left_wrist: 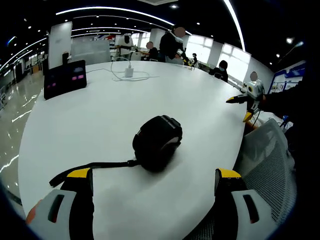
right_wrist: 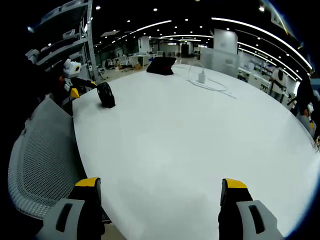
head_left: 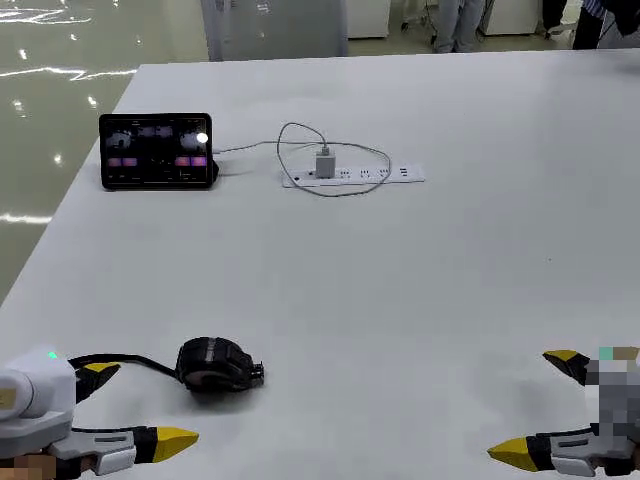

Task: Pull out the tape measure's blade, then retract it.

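Tape measure [head_left: 218, 365], black, rounded, ribbed rubbery case, lies on the smooth white table [head_left: 400, 280] near our left gripper [head_left: 140, 405]; long axis left-right, blade end right, strap trailing left. Right gripper [head_left: 540, 405] sits well apart. Left gripper view: we see yellow-tipped jaws spread wide, empty, case just ahead. Right gripper view: jaws wide, empty.

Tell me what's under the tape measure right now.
Just the white table; the tape measure sits directly on it, its strap trailing toward the left claw. Its underside is hidden.
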`<action>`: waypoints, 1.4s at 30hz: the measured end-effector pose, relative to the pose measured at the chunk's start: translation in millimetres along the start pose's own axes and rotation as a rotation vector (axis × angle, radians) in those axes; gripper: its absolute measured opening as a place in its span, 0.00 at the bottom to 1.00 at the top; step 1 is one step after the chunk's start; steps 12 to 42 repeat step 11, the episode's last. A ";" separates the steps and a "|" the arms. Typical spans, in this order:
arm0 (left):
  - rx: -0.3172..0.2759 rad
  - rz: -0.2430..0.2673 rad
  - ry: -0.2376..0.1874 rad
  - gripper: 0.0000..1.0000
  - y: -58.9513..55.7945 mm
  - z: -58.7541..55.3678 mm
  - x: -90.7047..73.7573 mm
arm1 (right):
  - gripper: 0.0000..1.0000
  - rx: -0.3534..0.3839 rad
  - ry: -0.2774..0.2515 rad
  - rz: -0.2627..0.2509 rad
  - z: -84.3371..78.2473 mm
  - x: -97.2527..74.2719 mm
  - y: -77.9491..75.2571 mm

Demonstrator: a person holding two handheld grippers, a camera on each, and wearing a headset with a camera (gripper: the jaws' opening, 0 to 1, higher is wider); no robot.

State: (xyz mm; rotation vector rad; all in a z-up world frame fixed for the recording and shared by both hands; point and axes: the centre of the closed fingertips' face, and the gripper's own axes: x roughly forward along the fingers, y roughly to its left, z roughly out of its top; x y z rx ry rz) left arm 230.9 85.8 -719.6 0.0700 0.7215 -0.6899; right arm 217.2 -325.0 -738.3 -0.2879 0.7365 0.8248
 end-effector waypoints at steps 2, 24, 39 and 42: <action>0.004 0.000 0.001 0.99 -0.1 -0.3 0.3 | 0.99 0.005 -0.002 0.000 -0.5 0.5 -0.5; 0.017 0.006 0.005 0.99 2.2 -0.7 -0.7 | 0.99 0.004 -0.002 0.000 -0.5 -0.8 -0.3; 0.017 0.006 0.005 0.99 2.2 -0.7 -0.7 | 0.99 0.004 -0.002 0.000 -0.5 -0.8 -0.3; 0.017 0.006 0.005 0.99 2.2 -0.7 -0.7 | 0.99 0.004 -0.002 0.000 -0.5 -0.8 -0.3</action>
